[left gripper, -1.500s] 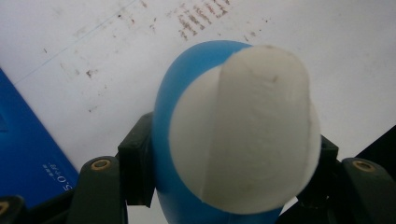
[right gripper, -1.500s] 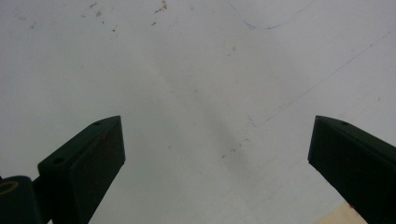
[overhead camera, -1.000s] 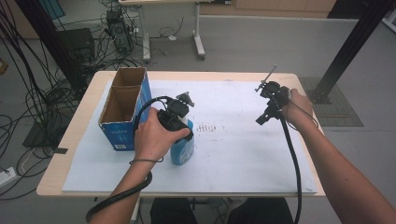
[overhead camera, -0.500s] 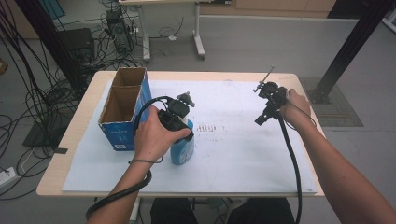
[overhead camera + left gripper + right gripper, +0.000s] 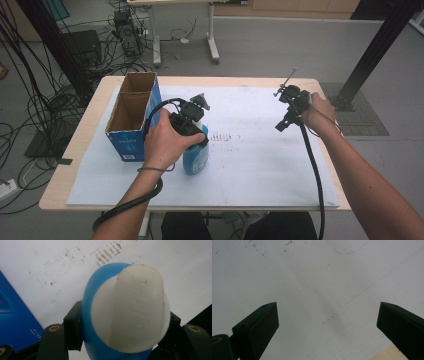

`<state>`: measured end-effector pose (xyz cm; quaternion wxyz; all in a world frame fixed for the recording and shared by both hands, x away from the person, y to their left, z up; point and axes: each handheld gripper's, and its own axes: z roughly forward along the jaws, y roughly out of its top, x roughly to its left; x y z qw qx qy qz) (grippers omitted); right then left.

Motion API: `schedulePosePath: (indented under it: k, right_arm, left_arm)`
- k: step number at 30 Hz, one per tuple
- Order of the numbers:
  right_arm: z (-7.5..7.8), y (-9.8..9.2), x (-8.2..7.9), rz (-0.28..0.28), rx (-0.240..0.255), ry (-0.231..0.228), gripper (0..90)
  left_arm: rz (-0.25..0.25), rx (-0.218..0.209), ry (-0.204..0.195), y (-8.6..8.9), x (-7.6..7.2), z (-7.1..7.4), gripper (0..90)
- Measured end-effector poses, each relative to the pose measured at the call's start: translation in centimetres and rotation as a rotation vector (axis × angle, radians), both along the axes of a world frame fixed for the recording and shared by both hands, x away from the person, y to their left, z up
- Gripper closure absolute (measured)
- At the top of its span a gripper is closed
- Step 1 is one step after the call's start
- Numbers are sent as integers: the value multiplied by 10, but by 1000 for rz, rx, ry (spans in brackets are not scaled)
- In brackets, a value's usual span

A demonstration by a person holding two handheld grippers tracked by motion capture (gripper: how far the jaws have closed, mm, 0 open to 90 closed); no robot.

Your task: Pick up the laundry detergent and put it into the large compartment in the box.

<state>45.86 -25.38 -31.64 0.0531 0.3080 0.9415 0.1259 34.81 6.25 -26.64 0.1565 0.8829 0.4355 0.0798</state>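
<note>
A blue bottle with a white cap stands on the white sheet, right of the blue cardboard box. My left gripper comes down on the bottle from above, and its black jaws press on both sides of the blue body just under the cap. In the left gripper view my left gripper is seen shut on the bottle. My right gripper hovers over the sheet's right part with nothing between its jaws. The right gripper stands wide open in its own view.
The open-topped blue box has two brown compartments and stands at the table's left. Faint brown marks dot the sheet's middle. The wooden table edge lies close to the right gripper. Cables and a black stand cover the floor beyond the table.
</note>
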Motion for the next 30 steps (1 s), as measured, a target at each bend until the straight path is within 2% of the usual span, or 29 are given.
schedulePosePath:
  k: [2,3,15,16,18,20,21,23,24,28,30]
  right_arm:
    - [1,-1,0,-1,0,-1,38]
    - [1,-1,0,-1,0,-1,38]
    - [5,-2,-2,0,8,-11,38]
    - [5,-2,-2,0,8,-11,38]
    - [6,-1,-2,0,8,-14,38]
    - [7,-1,-2,-2,11,-13,38]
    - [8,-1,-2,-2,12,-14,38]
    - [8,-1,-3,-4,18,-14,38]
    - [8,-1,-3,-4,18,-14,38]
    - [9,-3,-3,-7,17,-18,38]
    - [9,-3,-3,-9,16,-17,38]
  left_arm:
    - [-4,3,-10,-3,0,11,376]
    - [-4,3,-10,-3,0,11,376]
    - [-25,-8,-54,-13,0,68,377]
    - [-25,-8,-54,-13,0,68,377]
    - [-33,-15,-65,-16,2,84,376]
    - [-30,-21,-66,-17,2,90,377]
    - [-27,-30,-75,-18,4,100,377]
    - [-27,-30,-82,-19,5,110,377]
    - [-27,-30,-82,-19,5,110,377]
    - [-29,-26,-100,-19,6,136,377]
    - [-29,-28,-105,-19,7,144,377]
